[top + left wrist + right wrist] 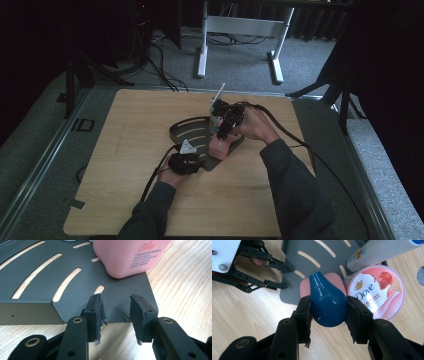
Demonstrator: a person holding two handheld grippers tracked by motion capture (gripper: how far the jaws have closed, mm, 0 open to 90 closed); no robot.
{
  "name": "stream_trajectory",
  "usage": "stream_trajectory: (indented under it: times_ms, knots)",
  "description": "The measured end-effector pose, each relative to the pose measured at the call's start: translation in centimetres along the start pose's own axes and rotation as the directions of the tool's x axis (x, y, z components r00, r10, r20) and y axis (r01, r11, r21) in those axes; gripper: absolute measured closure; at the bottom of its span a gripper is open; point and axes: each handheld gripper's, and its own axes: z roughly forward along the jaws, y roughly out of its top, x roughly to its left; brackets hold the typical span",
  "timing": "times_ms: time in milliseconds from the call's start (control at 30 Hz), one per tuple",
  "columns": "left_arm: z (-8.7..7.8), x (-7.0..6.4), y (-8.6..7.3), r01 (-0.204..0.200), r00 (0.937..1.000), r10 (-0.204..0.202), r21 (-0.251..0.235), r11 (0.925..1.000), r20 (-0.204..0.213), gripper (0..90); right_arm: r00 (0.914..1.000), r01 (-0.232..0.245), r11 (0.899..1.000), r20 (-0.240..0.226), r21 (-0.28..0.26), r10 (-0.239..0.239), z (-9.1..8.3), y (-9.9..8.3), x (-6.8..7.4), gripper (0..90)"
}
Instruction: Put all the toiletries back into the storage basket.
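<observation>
A dark grey slotted rack (pixel 192 131) (pixel 75 290) (pixel 312 250) lies on the wooden table (pixel 130 150). At its near corner stands a pink shampoo bottle (pixel 219 146) (pixel 130 255) with a blue cap (pixel 325 302). My right gripper (pixel 222 131) (pixel 328 312) is shut on that blue cap from above. My left gripper (pixel 192 159) (pixel 116 312) (pixel 283 277) is open, its tips at the rack's near edge just short of the bottle, with nothing between them.
A pink-lidded Dove jar (pixel 374 292) sits right beside the bottle, and a white bottle (pixel 382 252) rests behind it on the rack. Beyond the table's far edge stands a white desk frame (pixel 240 35) on grey carpet.
</observation>
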Motion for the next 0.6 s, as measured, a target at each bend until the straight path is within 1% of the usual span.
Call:
stream_trajectory:
  times_ms: [167, 200, 300, 367, 467, 600]
  knots:
    - [0.00, 0.01, 0.00, 0.001, 1.0000, -0.001, 0.000, 1.0000, 0.001, 61.2, 1.0000, -0.004, 1.000, -0.002, 0.003, 0.004, -0.02, -0.03, -0.14, 58.1]
    - [0.00, 0.01, 0.00, 0.001, 1.0000, -0.001, 0.000, 1.0000, 0.001, 61.2, 0.9999, -0.012, 1.000, -0.002, 0.005, 0.012, -0.03, -0.03, -0.18, 58.0]
    - [0.00, 0.01, 0.00, -0.001, 1.0000, 0.001, 0.000, 1.0000, 0.000, 61.2, 1.0000, 0.001, 1.000, 0.002, -0.004, -0.001, 0.07, 0.09, -0.09, 57.8]
    - [0.00, 0.01, 0.00, -0.001, 1.0000, 0.001, 0.000, 1.0000, -0.001, 61.2, 1.0000, -0.006, 1.000, 0.004, -0.009, 0.006, 0.11, 0.14, -0.06, 57.7]
    - [0.00, 0.00, 0.00, 0.000, 1.0000, 0.000, 0.000, 1.0000, -0.001, 61.2, 0.9999, 0.005, 1.000, 0.011, -0.013, -0.005, 0.14, 0.17, 0.14, 57.5]
    - [0.00, -0.01, 0.00, -0.001, 1.0000, 0.001, 0.001, 1.0000, -0.002, 61.2, 0.9999, 0.003, 1.000, 0.013, -0.018, -0.002, 0.15, 0.12, 0.14, 57.3]
